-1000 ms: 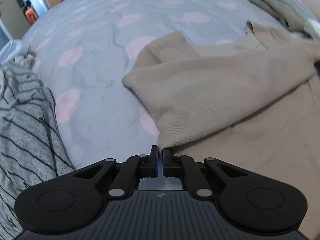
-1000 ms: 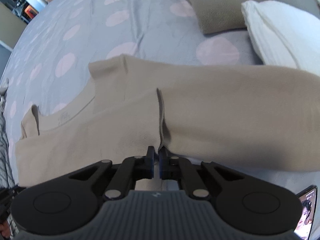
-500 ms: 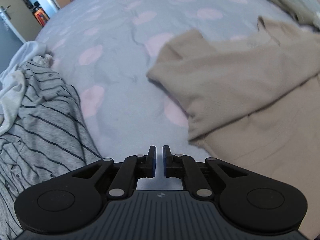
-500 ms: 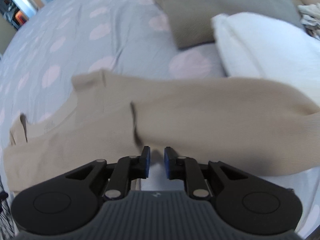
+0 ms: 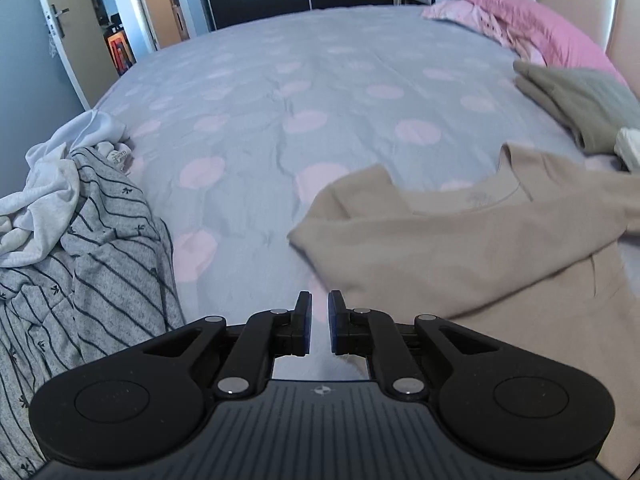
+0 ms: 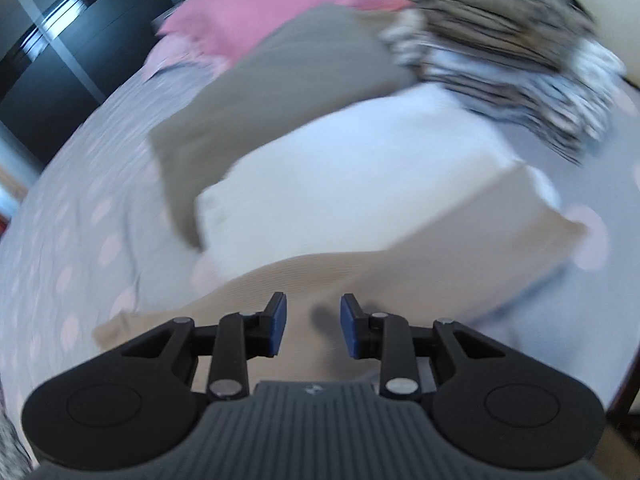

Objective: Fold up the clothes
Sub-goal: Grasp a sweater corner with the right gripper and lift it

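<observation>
A beige long-sleeved top (image 5: 472,248) lies on the bed with its left sleeve folded across the chest. My left gripper (image 5: 319,322) is open and empty, just left of the folded sleeve's edge, above the sheet. In the right wrist view the beige top (image 6: 440,256) shows its other sleeve stretched out to the right. My right gripper (image 6: 313,326) is open and empty, hovering over the beige fabric. This view is blurred.
The bed has a grey sheet with pink dots (image 5: 320,92). A pile of grey striped and white clothes (image 5: 72,240) lies at the left. Folded olive (image 6: 280,92), white (image 6: 352,176) and striped (image 6: 512,52) garments and a pink pillow (image 6: 248,16) lie at the right.
Both grippers opened and let go of the beige sleeves. The left gripper pulled back and up. The right gripper swung right toward the folded stacks.
</observation>
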Action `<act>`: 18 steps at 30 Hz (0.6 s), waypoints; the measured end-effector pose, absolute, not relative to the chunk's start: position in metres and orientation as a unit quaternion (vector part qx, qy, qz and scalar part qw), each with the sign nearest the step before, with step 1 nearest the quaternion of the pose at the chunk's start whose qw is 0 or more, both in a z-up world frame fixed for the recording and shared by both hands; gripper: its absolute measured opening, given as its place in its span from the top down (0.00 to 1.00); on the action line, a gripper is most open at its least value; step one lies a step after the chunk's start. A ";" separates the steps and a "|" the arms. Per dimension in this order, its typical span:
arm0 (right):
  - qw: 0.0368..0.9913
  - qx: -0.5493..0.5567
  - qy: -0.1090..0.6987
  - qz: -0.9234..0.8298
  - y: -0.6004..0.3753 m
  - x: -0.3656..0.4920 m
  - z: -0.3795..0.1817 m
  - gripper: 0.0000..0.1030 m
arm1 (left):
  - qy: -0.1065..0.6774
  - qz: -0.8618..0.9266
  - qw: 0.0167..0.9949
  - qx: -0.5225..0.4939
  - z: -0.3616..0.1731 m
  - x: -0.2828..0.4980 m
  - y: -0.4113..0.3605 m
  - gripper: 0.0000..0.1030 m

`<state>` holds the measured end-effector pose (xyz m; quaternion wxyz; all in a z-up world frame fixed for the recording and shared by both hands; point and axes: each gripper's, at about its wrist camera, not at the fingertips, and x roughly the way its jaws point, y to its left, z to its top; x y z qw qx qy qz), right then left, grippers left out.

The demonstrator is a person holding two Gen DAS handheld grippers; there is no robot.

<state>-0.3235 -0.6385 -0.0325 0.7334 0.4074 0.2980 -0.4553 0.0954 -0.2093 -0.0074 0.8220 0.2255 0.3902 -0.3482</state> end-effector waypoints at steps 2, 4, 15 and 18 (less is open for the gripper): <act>0.728 0.410 0.279 -0.474 -0.643 -0.347 -0.031 0.67 | 0.390 -0.347 0.826 0.214 -0.003 0.096 -0.210 0.93; 0.722 0.408 0.261 -0.494 -0.647 -0.370 -0.030 0.59 | 0.395 -0.344 0.827 0.205 -0.001 0.097 -0.212 0.93; 0.665 0.476 0.192 -0.543 -0.667 -0.446 -0.067 0.50 | 0.413 -0.328 0.825 0.203 -0.008 0.094 -0.225 0.79; 0.660 0.481 0.181 -0.548 -0.672 -0.448 -0.072 0.51 | 0.416 -0.332 0.821 0.208 -0.013 0.089 -0.228 0.77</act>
